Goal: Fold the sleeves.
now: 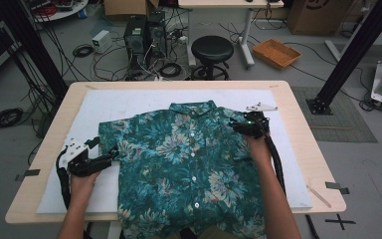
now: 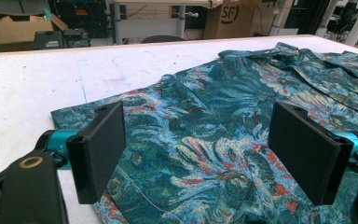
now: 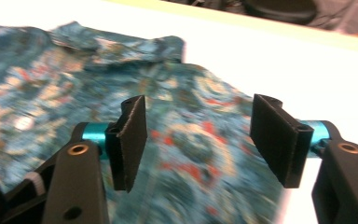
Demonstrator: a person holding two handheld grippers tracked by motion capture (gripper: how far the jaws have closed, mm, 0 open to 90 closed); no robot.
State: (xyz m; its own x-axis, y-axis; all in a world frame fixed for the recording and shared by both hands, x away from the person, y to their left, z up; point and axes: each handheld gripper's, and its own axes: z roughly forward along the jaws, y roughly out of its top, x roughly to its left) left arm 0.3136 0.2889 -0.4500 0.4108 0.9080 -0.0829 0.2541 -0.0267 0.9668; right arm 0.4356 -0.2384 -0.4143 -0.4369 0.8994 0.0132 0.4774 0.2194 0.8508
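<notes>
White bench [image 1: 129,102] under us; both jaws stand apart over the shirt [image 1: 189,164], nothing clamped. Closing low could, we judge, pinch both layers.

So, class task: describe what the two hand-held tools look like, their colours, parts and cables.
Both tools, left and right, are black. Each has two flat rectangular black jaws on turquoise metal stubs, a pale three-cornered plate on top, and a thick black cable trailing back along the forearm. The forearms are bare; no sleeves show.

One shirt [image 1: 189,164], two hand-held grippers — left [image 1: 110,155], right [image 1: 237,124].
</notes>
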